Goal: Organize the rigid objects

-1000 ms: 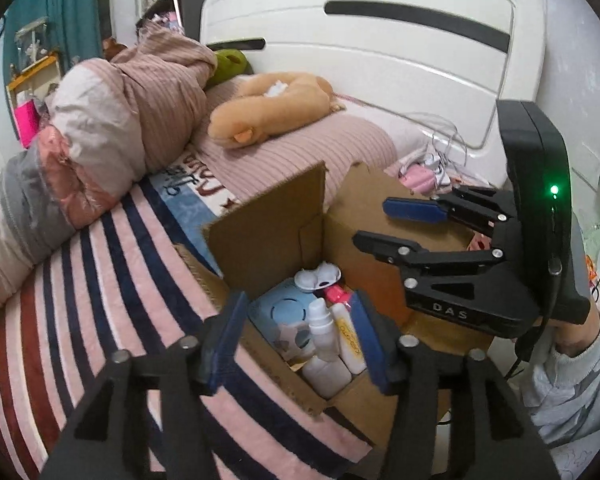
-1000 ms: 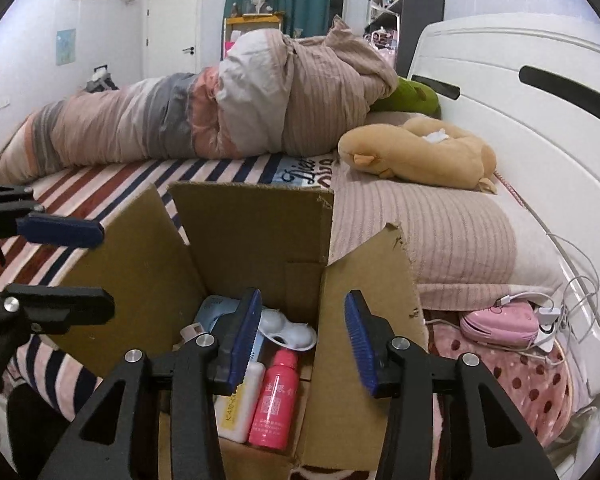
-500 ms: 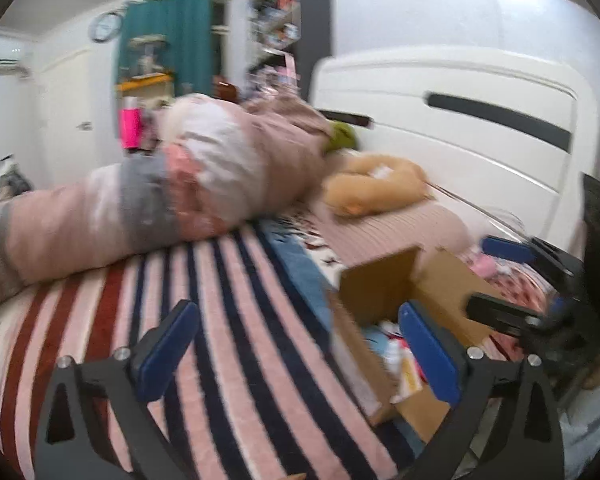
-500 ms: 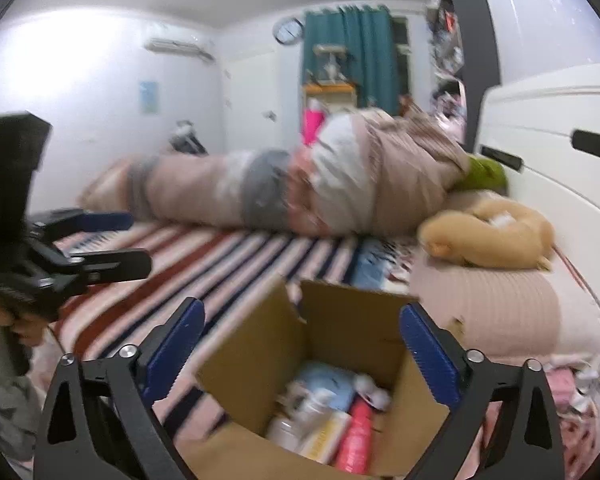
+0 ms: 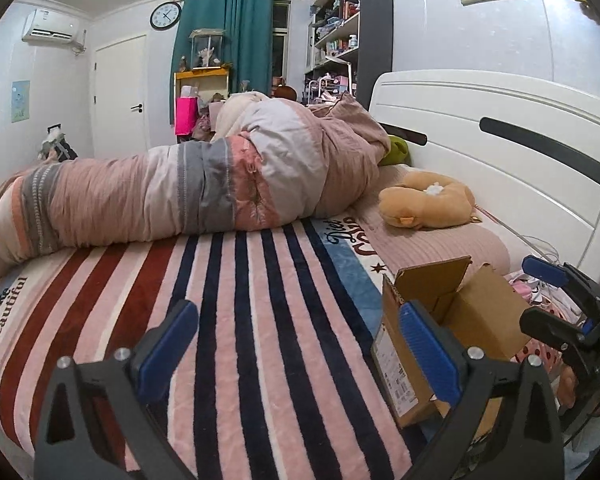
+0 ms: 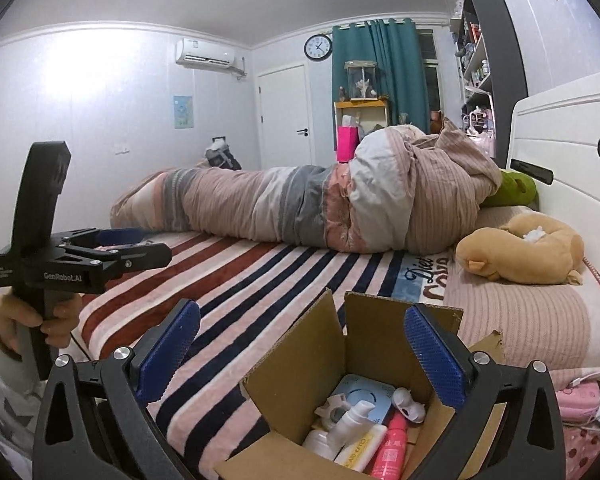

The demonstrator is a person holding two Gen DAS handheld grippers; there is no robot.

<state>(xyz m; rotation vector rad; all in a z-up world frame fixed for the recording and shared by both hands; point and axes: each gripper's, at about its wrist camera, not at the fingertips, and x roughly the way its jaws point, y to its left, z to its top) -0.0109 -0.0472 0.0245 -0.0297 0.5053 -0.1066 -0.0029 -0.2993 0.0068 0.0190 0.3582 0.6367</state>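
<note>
Where they hovered half-closed over the box (image 6: 336, 396), both tools (image 5: 300, 354) (image 6: 300, 354) now gape, raised.

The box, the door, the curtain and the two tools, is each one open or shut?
cardboard box: flaps open, bottles inside
left tool: open, empty
right tool: open, empty
door: shut
teal curtain: drawn

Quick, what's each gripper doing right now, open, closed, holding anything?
Left gripper: open, empty, over the striped blanket.
Right gripper: open, empty, above the cardboard box.
</note>
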